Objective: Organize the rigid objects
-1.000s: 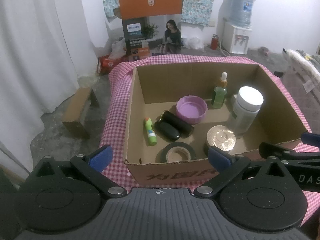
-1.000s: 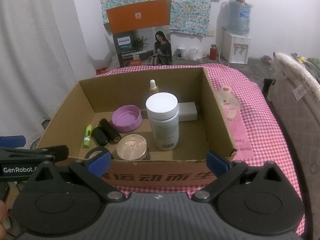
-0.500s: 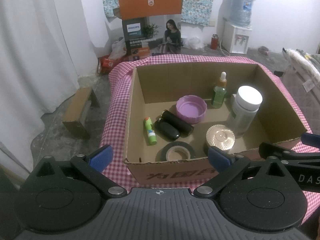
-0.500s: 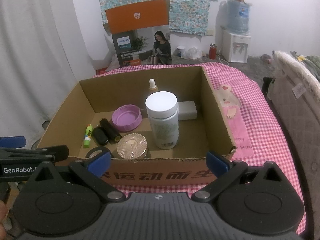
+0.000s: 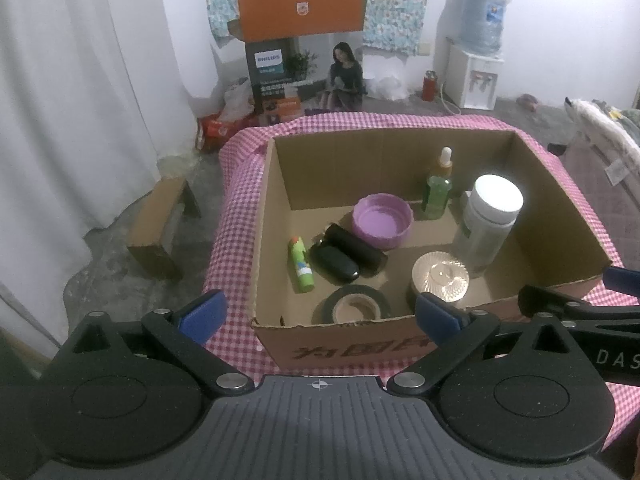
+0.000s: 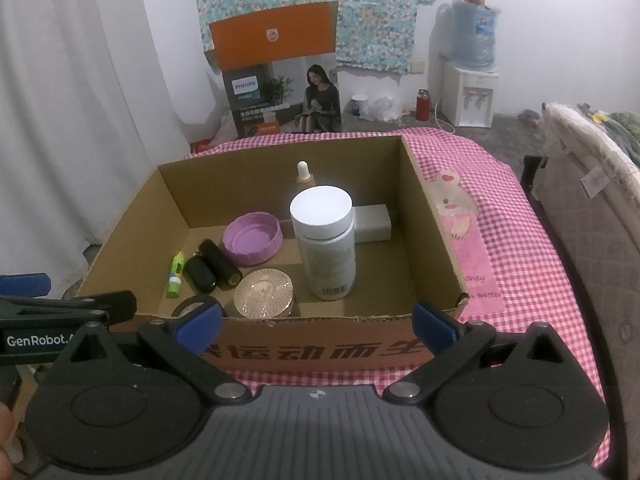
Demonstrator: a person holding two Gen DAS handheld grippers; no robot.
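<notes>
We hold left gripper (image 5: 320,314) and right gripper (image 6: 316,322) wide open, empty, before the cardboard box (image 6: 320,350) on the bench. The tall white-capped bottle (image 6: 326,240) inside looks top-heavy; we judge a glancing finger would topple it onto the gold lid (image 6: 263,294).

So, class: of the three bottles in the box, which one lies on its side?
The small green bottle by the left wall lies flat. The white-capped bottle and the dropper bottle both stand upright.

Behind the tall white-capped plastic jar (image 6: 326,240), the green dropper bottle (image 6: 304,172) shows only its tip; the jar's label print is unreadable.
</notes>
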